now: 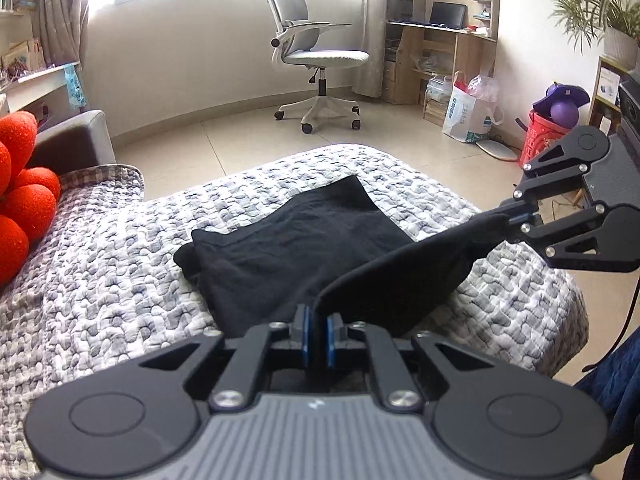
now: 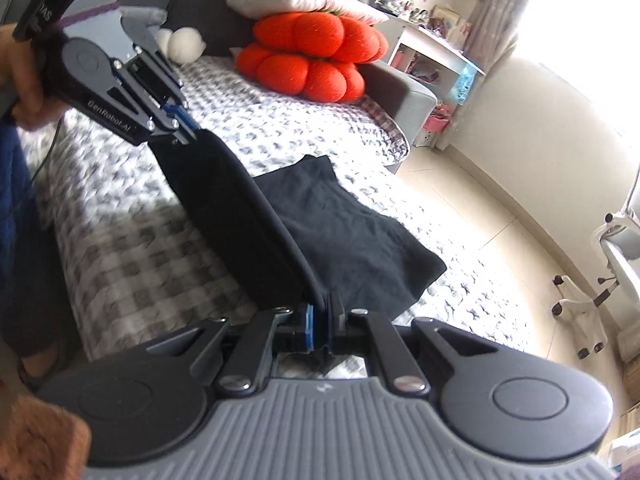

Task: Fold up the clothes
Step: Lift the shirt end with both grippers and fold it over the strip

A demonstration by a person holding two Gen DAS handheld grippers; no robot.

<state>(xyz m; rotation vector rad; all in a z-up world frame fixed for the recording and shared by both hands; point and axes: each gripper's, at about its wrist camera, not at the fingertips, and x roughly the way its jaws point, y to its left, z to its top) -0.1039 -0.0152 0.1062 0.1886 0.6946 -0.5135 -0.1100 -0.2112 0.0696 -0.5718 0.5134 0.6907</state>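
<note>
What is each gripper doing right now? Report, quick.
Left gripper: closed on the black garment.
Right gripper: closed on the same garment's lifted edge.

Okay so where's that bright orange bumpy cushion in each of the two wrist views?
Left wrist view: the bright orange bumpy cushion sits at the far left edge, partly cut off, on the grey patterned quilt.
Right wrist view: the cushion is upper centre, at the far end of the quilt.
Shared landmark: the black garment lying mid-quilt, one edge held by both grippers.
</note>
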